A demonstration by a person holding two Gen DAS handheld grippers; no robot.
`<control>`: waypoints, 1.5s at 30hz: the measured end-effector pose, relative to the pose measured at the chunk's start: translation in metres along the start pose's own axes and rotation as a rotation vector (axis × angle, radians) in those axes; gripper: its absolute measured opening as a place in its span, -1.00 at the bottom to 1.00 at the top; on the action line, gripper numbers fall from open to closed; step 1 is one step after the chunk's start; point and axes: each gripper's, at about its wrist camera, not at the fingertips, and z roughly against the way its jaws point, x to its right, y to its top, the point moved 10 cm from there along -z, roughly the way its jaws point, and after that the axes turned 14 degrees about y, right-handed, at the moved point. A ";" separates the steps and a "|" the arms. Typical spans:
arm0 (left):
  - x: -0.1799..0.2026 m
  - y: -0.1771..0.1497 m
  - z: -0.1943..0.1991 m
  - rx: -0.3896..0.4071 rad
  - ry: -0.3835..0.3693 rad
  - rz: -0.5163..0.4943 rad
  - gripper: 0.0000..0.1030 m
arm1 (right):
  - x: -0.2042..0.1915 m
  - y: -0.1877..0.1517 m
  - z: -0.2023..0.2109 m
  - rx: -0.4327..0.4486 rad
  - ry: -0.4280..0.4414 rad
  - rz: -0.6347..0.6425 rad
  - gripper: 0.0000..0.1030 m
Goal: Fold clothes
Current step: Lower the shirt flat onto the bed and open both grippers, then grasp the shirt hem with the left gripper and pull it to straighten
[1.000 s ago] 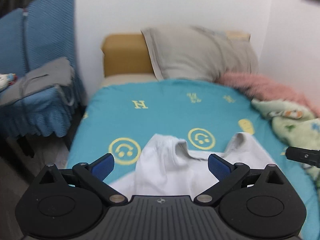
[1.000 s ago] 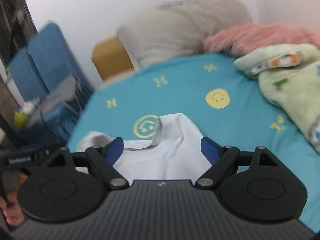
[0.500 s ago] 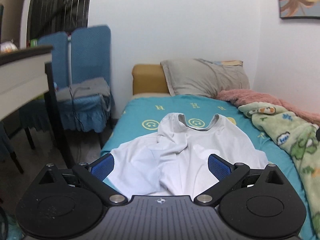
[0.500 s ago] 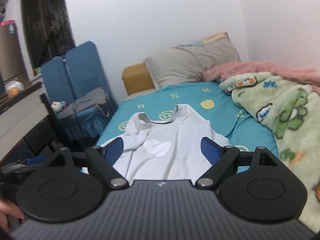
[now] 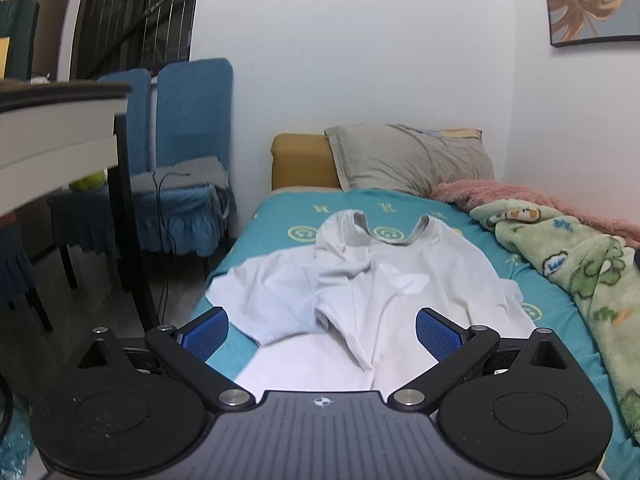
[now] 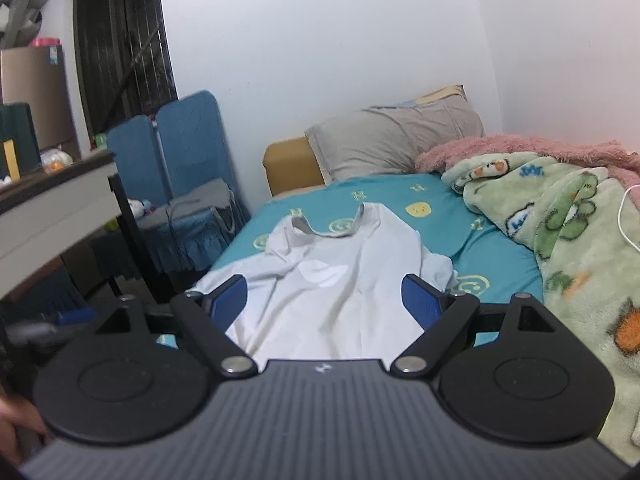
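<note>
A white T-shirt [image 5: 376,292] [image 6: 340,280] with a grey collar lies rumpled on the teal bed sheet [image 5: 280,220] [image 6: 496,256], collar toward the pillow, its left sleeve spread toward the bed's left edge. My left gripper [image 5: 320,330] hovers open above the shirt's near hem, nothing between its blue pads. My right gripper [image 6: 324,300] is likewise open and empty over the lower part of the shirt. Neither touches the cloth.
A green cartoon blanket [image 5: 580,272] [image 6: 568,240] and pink fleece [image 6: 520,148] fill the bed's right side. A grey pillow [image 5: 408,156] leans on the tan headboard [image 5: 300,160]. Blue chairs [image 5: 184,160] and a table [image 5: 52,120] stand left of the bed. A white cable [image 6: 624,220] lies on the blanket.
Both grippers have pulled back and up from close over the collar to the foot end of the bed. The whole shirt now shows. Both stayed open.
</note>
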 end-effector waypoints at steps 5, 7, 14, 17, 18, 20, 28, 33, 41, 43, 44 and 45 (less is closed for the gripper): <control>0.004 -0.007 -0.011 -0.031 -0.002 -0.007 0.96 | 0.005 -0.004 -0.005 0.004 -0.014 -0.017 0.66; 0.005 -0.008 -0.016 -0.042 -0.002 -0.005 0.96 | 0.010 -0.009 -0.008 -0.010 -0.027 -0.033 0.66; -0.002 -0.011 -0.025 -0.093 0.005 0.043 0.96 | 0.017 -0.015 -0.011 -0.026 -0.041 -0.069 0.66; -0.005 -0.014 -0.037 -0.148 0.003 0.076 0.96 | 0.018 -0.016 -0.009 -0.025 -0.047 -0.074 0.66; -0.006 -0.015 -0.044 -0.173 0.005 0.090 0.95 | 0.019 -0.017 -0.008 -0.027 -0.050 -0.080 0.66; -0.011 -0.014 -0.060 -0.211 0.032 0.102 0.94 | 0.022 -0.020 -0.008 -0.033 -0.056 -0.094 0.66; -0.060 0.002 -0.150 -0.293 0.165 0.248 0.86 | 0.039 -0.026 -0.016 -0.052 -0.045 -0.216 0.66; -0.087 -0.011 -0.215 -0.377 0.161 0.437 0.68 | 0.056 -0.027 -0.030 -0.050 -0.050 -0.278 0.66; -0.096 -0.026 -0.304 -0.399 0.201 0.458 0.52 | 0.086 -0.041 -0.078 -0.102 -0.068 -0.337 0.66; -0.095 -0.026 -0.322 -0.390 0.208 0.461 0.41 | 0.092 -0.046 -0.089 -0.120 -0.073 -0.340 0.66; -0.095 -0.024 -0.328 -0.377 0.213 0.450 0.35 | 0.095 -0.048 -0.094 -0.126 -0.075 -0.347 0.66; -0.094 -0.022 -0.335 -0.364 0.218 0.440 0.10 | 0.097 -0.050 -0.098 -0.132 -0.076 -0.354 0.66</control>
